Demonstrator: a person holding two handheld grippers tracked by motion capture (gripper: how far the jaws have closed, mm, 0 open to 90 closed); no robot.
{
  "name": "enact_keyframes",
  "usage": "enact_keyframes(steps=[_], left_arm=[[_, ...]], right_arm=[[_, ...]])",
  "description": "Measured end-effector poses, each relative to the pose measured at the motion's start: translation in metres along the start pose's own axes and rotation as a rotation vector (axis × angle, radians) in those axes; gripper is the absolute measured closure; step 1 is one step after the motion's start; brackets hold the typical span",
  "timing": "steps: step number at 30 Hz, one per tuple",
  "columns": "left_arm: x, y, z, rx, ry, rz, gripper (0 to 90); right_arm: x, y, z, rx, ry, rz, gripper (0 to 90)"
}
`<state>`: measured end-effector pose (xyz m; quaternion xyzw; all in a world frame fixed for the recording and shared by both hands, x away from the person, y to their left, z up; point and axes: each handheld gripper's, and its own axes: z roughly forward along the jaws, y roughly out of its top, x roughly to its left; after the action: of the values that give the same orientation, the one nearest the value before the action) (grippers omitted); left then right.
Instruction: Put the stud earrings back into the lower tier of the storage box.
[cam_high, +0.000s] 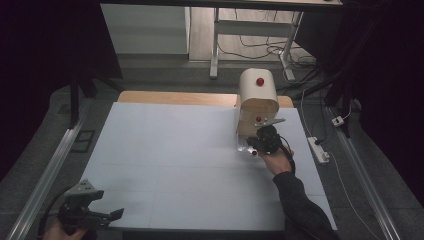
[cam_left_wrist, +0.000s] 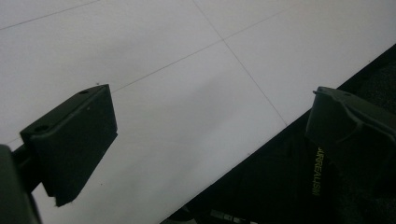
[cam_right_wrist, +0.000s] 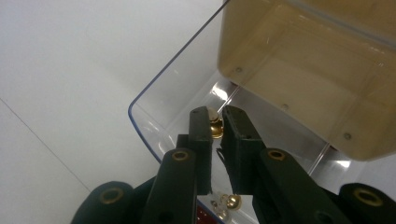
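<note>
Right hand-held gripper (cam_right_wrist: 215, 122) is clenched on a small gold bead (cam_right_wrist: 215, 127) over the clear tray (cam_right_wrist: 154, 116) below the dispenser (cam_high: 257, 102), apparently for collecting. Left hand-held gripper (cam_left_wrist: 205, 140) is released, idle near the desk (cam_high: 165, 150) edge.

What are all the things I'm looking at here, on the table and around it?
Table: one, white top with thin lines, wooden strip along its far edge.
Box: one, cream with a rounded top and two red knobs, at the table's far right.
Clear drawer: one, transparent, pulled out in front of the box.
Small gold ball: one, pinched between the right jaws over the drawer.
Gold bits: a few, low in the right gripper view; too partial to identify.
Power strip: one, white, on the floor to the right.
Desk frame: one, grey, behind the table.
Left hand-held gripper: black, open, near left corner.
Right hand-held gripper: black, shut on the ball.
</note>
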<state>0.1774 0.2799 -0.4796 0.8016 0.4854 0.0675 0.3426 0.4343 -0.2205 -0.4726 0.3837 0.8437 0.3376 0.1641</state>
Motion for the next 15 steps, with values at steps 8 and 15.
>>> enact_keyframes(steps=[8, 15], left_arm=[[0.0, 0.0, 0.0, -0.001, -0.001, 0.001, 1.5], [0.0, 0.0, 0.0, -0.002, -0.001, 0.002, 1.4]], right_arm=[[-0.001, 0.0, -0.005, -0.015, 0.001, 0.022, 73.2], [-0.001, 0.0, -0.01, -0.018, 0.01, 0.029, 60.4]])
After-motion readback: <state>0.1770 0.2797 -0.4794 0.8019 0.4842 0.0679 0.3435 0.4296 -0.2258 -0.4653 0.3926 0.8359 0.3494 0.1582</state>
